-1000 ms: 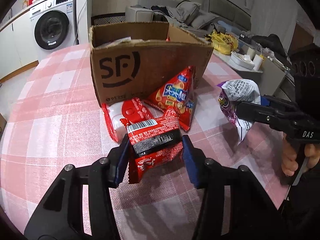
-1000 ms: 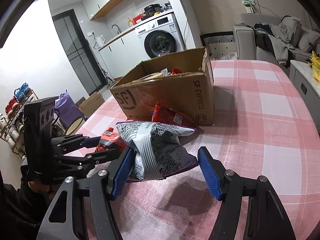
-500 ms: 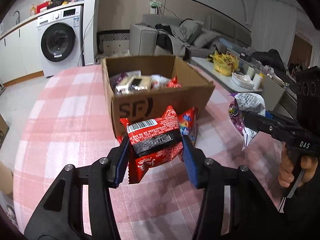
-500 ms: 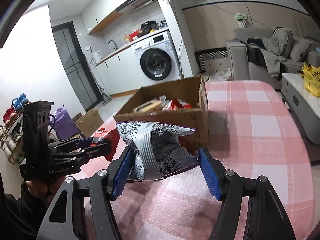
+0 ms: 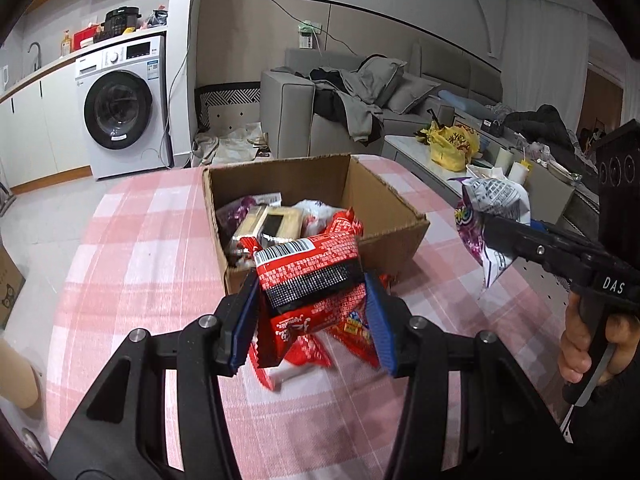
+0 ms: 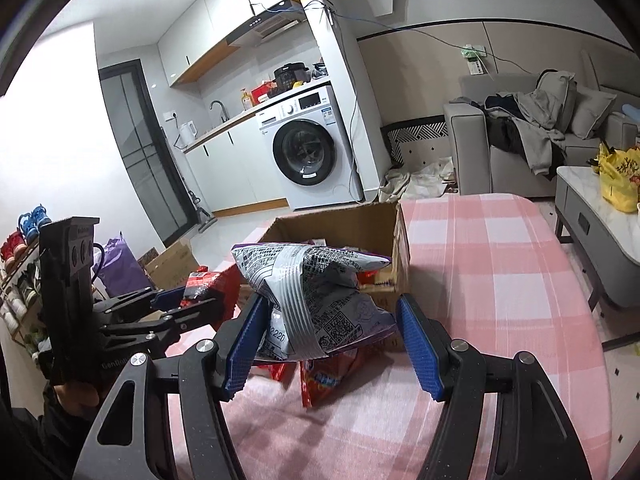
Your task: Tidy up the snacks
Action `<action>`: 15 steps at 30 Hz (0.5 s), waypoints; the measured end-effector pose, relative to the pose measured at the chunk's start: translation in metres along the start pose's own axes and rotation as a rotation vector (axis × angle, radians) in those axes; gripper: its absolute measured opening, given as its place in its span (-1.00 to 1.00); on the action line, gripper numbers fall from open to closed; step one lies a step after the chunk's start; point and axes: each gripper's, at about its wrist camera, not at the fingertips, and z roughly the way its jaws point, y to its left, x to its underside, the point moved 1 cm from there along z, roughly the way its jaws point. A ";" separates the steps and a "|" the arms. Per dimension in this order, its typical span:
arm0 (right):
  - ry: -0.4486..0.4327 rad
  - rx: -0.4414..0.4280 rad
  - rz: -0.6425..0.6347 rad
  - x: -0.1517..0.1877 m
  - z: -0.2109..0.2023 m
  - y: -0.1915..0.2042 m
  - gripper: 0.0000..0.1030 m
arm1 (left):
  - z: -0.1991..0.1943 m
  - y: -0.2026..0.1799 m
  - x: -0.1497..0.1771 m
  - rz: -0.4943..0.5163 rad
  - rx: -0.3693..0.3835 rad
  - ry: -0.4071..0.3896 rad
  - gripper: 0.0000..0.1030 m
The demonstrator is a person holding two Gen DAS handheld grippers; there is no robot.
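In the left wrist view, a red packet (image 5: 308, 268) with a white barcode strip and a black band is gripped between the ribbed blue pads of the left claw (image 5: 310, 320), held clear of the table. Just beyond the claw an open cardboard box (image 5: 396, 240) is seen from above, part filled with wrapped snacks; more red packets (image 5: 352, 332) lie on the pink checked tablecloth (image 5: 132, 248) beneath the claw. To the right, the right claw (image 5: 486, 226) is seen side-on, closed on a crinkled silver and purple bag (image 5: 494, 200), with a hand (image 5: 588, 344) on its black handle. In the right wrist view, the same bag's (image 6: 316, 300) printed silver back and centre seam are shown; it is pressed by the left pad of the right claw (image 6: 330, 344), while contact at the right pad cannot be made out. The box (image 6: 400, 256) lies just past it, its contents mostly hidden. To the left, the left claw (image 6: 208, 300) is seen with its red packet (image 6: 206, 282).
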 end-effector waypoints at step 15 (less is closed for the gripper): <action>-0.034 0.014 -0.011 -0.032 0.013 0.008 0.31 | 0.022 0.008 -0.041 0.000 -0.044 -0.006 -0.09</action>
